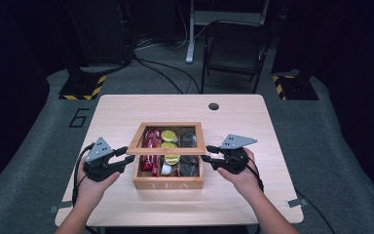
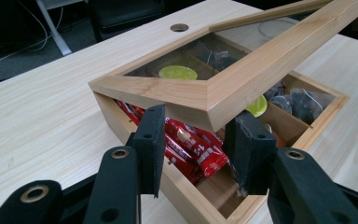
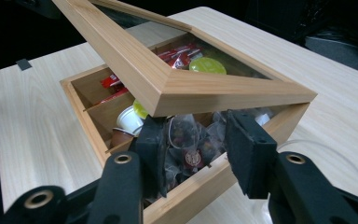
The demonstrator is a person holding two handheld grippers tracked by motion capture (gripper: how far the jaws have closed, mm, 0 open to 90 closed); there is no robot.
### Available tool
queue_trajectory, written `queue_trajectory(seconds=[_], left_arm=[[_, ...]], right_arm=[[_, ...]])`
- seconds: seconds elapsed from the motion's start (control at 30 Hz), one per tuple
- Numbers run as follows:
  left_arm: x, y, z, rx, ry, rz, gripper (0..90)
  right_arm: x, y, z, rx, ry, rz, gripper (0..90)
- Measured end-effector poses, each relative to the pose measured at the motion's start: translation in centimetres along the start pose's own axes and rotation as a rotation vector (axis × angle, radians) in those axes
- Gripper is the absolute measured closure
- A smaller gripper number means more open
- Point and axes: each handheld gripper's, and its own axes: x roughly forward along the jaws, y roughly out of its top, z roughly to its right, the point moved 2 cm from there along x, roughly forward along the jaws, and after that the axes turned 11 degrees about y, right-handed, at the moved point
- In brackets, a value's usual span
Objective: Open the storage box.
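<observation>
A wooden tea box (image 1: 168, 184) stands mid-table, its glass-paned lid (image 1: 165, 152) tilted up at the front. Inside lie red packets (image 2: 193, 149), yellow-green capsules (image 1: 168, 135) and dark tea bags (image 3: 191, 140). My left gripper (image 1: 125, 157) is at the lid's front left corner. In the left gripper view that corner (image 2: 205, 100) dips between the pads (image 2: 151, 140), which press its two faces. My right gripper (image 1: 206, 152) is at the front right corner. Its jaws (image 3: 195, 122) stand apart just under the lid (image 3: 177, 88), holding nothing.
The box sits on a light wooden table (image 1: 253, 126) with a cable hole (image 1: 213, 106) near its far edge. A folding chair (image 1: 233, 48) stands behind the table. Bare tabletop lies left and right of the box.
</observation>
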Motion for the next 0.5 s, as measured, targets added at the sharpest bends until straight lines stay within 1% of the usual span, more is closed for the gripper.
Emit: queue_trajectory(seconds=[0.07,0.1,0.2,0.23,0.33,0.4,0.5], left_arm=[[0.0,0.2,-0.1,0.0,0.002,0.003,58.9],[0.0,0.2,-0.1,0.004,0.004,0.002,58.9],[0.0,0.5,-0.2,-0.006,0.006,0.009,58.9],[0.0,0.6,-0.3,-0.004,0.006,0.01,58.8],[0.1,0.8,-0.4,-0.01,0.011,0.022,58.8],[0.1,0.9,-0.4,-0.011,0.004,0.014,58.8],[0.2,1.1,-0.6,-0.015,0.009,0.023,58.8]], right_arm=[[0.1,0.3,0.0,-0.018,-0.001,-0.01,56.8],[0.2,0.4,-0.1,-0.017,-0.006,-0.007,55.9],[0.5,0.8,0.1,-0.024,-0.028,-0.005,54.9],[0.5,0.9,0.3,-0.025,-0.026,-0.004,54.9],[0.5,1.1,0.6,0.002,-0.027,0.012,55.8],[0.5,1.2,0.8,0.002,-0.019,0.011,56.0],[0.5,1.5,1.0,0.009,-0.025,0.007,56.4]])
